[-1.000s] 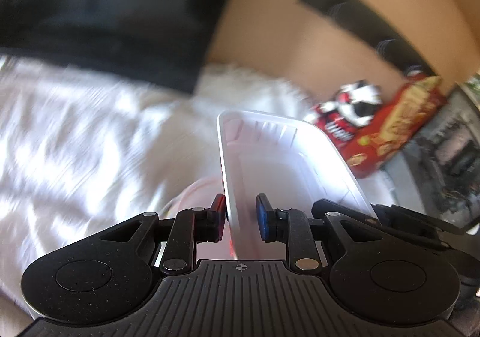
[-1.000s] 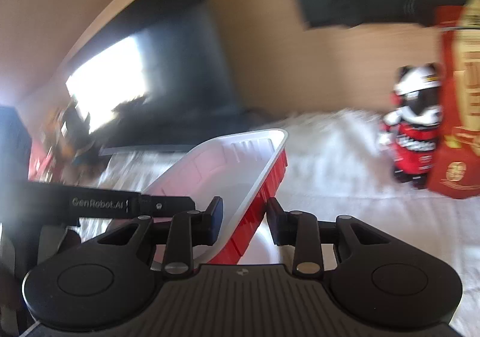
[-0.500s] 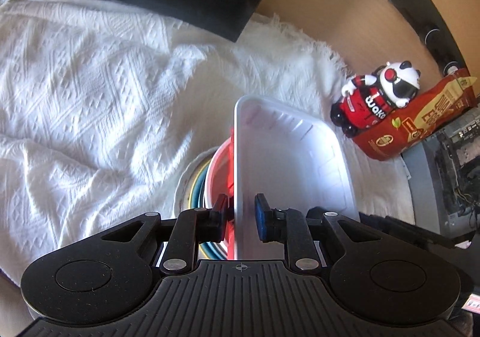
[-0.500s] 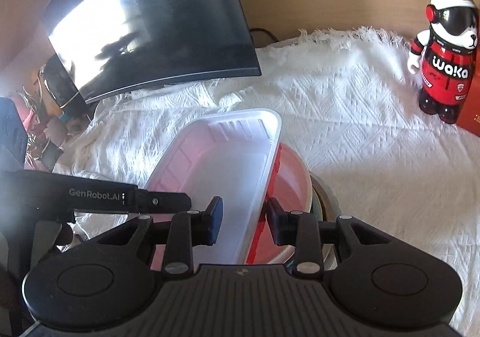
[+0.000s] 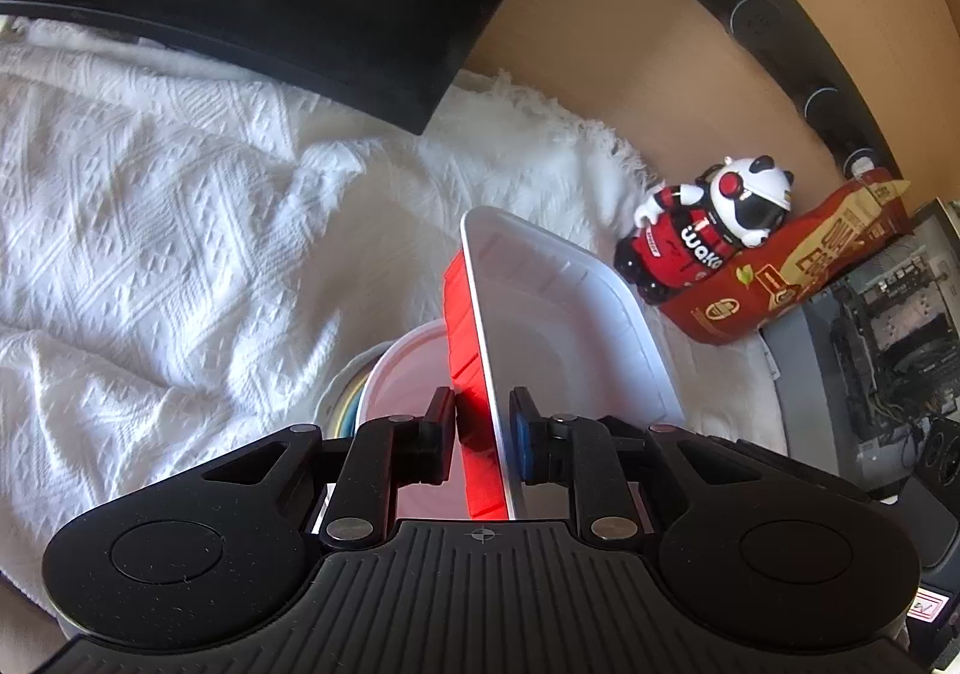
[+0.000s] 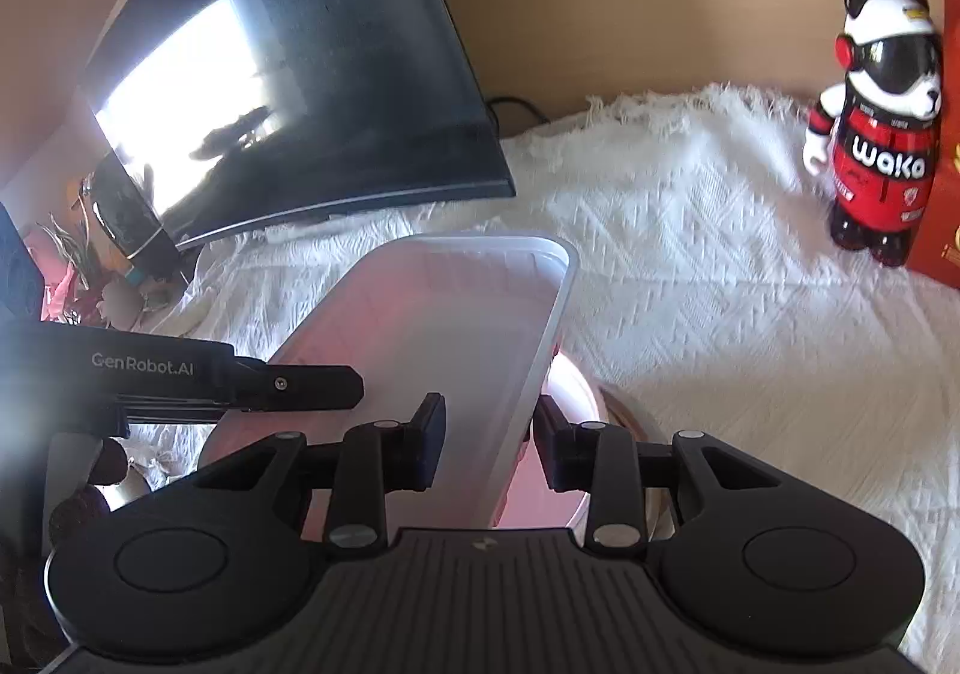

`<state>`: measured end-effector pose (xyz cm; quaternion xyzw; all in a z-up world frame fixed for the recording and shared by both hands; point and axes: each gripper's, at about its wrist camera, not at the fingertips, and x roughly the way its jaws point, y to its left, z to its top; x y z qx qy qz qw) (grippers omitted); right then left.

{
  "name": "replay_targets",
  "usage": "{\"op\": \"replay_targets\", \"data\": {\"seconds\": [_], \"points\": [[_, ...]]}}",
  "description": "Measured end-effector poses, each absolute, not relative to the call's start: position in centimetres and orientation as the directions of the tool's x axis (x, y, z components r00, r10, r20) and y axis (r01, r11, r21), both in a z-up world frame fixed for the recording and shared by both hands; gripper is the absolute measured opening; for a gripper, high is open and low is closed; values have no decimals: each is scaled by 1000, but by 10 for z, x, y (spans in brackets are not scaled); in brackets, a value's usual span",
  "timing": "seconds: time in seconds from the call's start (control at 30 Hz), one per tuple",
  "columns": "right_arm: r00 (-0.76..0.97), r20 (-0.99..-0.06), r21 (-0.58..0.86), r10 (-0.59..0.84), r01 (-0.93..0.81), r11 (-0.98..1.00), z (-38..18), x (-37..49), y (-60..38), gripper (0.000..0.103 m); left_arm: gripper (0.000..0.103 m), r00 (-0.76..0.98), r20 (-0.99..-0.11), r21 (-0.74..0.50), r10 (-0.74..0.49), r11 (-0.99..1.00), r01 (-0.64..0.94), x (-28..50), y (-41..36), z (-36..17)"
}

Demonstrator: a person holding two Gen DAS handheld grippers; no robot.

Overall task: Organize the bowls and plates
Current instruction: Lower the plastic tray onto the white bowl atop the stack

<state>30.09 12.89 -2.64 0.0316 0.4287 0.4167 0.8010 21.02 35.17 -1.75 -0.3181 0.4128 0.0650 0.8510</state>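
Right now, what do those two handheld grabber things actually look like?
Both are matte black plastic. The left gripper and right gripper each have a ribbed central body flanked by two round discs, with silver rivets on the linkages. The left one's fingers carry a blue pad. "GenRobot.AI" is printed in white on its side.

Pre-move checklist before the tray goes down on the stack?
1. Left gripper on the tray rim: cannot tell; fingers straddle the wall with gaps visible.
2. Right gripper on the opposite rim: not ok; fingers stand clear of the wall.
3. Tray over the stack: ok.
4. Tray level: not ok; it looks tilted.
5. Tray apart from the panda and monitor: ok.
6. Tray resting on the stack: cannot tell.
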Motion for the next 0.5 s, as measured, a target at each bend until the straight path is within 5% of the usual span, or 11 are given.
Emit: {"op": "replay_targets", "data": {"seconds": [0.5], "points": [[287,-719,366,633,-618,696,-45,304,123,33,21,573,-788,-487,-223,795,-361,218,333,-44]]}}
